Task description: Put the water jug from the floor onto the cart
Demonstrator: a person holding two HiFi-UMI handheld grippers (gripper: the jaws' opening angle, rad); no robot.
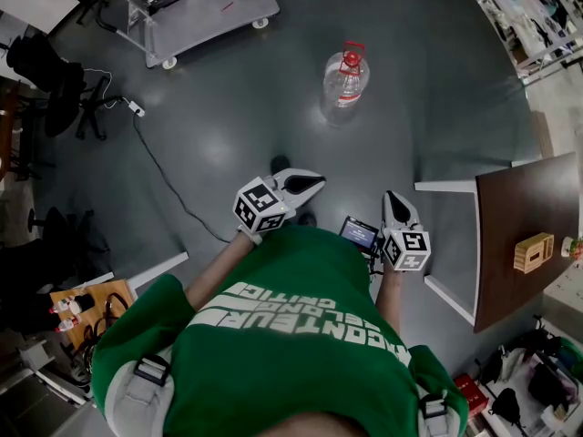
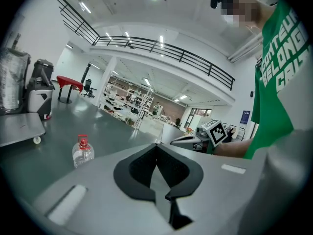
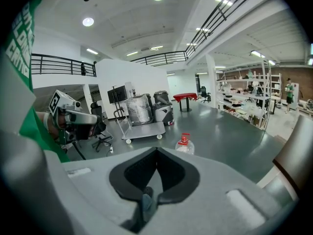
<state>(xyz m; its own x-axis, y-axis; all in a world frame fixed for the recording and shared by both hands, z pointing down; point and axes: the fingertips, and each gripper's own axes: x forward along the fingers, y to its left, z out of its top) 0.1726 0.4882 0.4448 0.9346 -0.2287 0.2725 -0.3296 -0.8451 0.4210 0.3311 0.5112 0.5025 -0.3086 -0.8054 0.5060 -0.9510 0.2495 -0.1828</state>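
A clear water jug (image 1: pixel 345 83) with a red cap and handle stands upright on the grey floor, well ahead of both grippers. It also shows in the left gripper view (image 2: pixel 82 152) and the right gripper view (image 3: pixel 185 145). The flat grey cart (image 1: pixel 209 12) on white casters is farther off at the upper left, seen too from the right gripper (image 3: pixel 144 129). My left gripper (image 1: pixel 308 186) and right gripper (image 1: pixel 393 202) are held close to the person's body, both pointing toward the jug. Each is shut with nothing between its jaws (image 2: pixel 156 145) (image 3: pixel 156 150).
A brown table (image 1: pixel 519 198) with a small wooden block (image 1: pixel 533 251) stands at the right. A black office chair (image 1: pixel 50 85) and a cable (image 1: pixel 168 182) across the floor lie at the left. Wrapped bulky goods (image 3: pixel 138 110) sit on the cart.
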